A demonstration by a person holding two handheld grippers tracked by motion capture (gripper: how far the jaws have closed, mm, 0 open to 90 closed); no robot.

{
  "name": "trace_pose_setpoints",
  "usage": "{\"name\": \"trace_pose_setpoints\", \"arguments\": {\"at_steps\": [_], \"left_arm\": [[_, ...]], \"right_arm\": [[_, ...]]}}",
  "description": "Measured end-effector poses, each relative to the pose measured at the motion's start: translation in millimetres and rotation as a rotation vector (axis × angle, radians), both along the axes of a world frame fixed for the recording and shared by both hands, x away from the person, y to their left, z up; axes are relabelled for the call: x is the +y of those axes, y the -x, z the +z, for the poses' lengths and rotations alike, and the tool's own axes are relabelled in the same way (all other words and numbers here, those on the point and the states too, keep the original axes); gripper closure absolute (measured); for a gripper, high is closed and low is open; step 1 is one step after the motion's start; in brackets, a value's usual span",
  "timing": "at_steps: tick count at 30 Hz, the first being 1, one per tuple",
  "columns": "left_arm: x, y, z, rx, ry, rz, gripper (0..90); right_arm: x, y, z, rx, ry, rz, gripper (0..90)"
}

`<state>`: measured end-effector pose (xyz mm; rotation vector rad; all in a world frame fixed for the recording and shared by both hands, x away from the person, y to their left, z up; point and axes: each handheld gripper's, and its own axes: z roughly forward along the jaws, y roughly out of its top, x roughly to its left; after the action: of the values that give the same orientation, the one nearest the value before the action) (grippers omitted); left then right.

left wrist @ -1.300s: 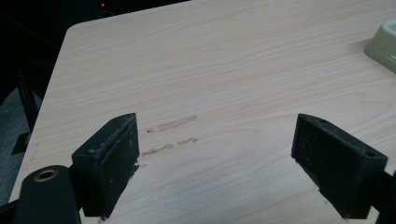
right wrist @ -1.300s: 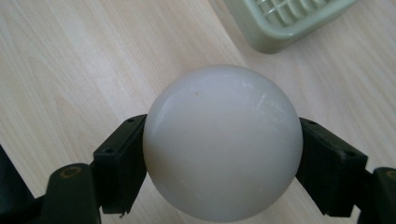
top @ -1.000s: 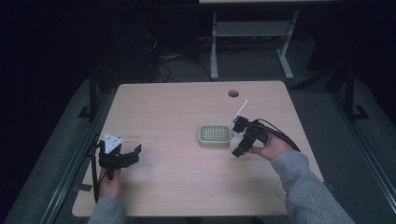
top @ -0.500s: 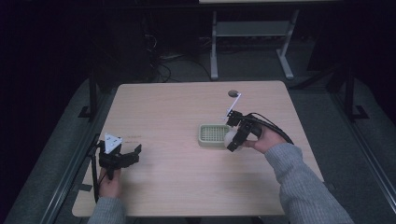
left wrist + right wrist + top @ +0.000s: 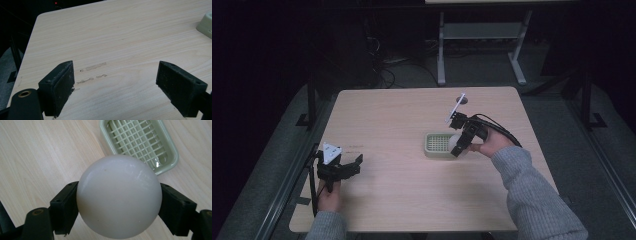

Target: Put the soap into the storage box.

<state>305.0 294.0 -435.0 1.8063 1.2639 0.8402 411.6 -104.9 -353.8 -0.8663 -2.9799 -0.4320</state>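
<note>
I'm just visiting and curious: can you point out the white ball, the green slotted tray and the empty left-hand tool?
Smooth white ball (image 5: pixel 118 196), right gripper view: middle of its front surface.
Pale green plastic grid tray (image 5: pixel 172 153), right gripper view: its right rim.
Left gripper (image 5: pixel 115 85), left gripper view: midway between its open black fingers.

The room is dim; beyond the table (image 5: pixel 402 125) everything sinks into near black, and the high view looks soft and grainy. Light falls from overhead, leaving the wood evenly lit with faint shadows. Up close, the white ball (image 5: pixel 118 196) carries a soft sheen, and glare glints on the green soap dish (image 5: pixel 140 143).
</note>
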Motion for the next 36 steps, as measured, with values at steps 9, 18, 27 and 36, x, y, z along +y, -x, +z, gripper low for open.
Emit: {"name": "trace_pose_setpoints", "arguments": {"at_steps": [9,18,27,36], "left_arm": [[1.0,0.1,0.3,0.002,0.003,0.002,14.8],[1.2,0.2,0.5,-0.002,0.007,0.006,14.9],[1.7,0.3,0.7,-0.006,0.009,0.007,14.8],[1.7,0.4,0.8,-0.005,0.007,0.005,14.8]], "right_arm": [[7.0,-8.5,2.9,0.005,0.003,0.004,22.9],[16.3,-17.3,3.5,0.003,0.002,0.006,23.0],[25.1,-27.3,-1.5,0.013,0.027,0.000,22.9],[33.5,-36.6,-5.8,0.005,0.043,0.000,22.9]]}}
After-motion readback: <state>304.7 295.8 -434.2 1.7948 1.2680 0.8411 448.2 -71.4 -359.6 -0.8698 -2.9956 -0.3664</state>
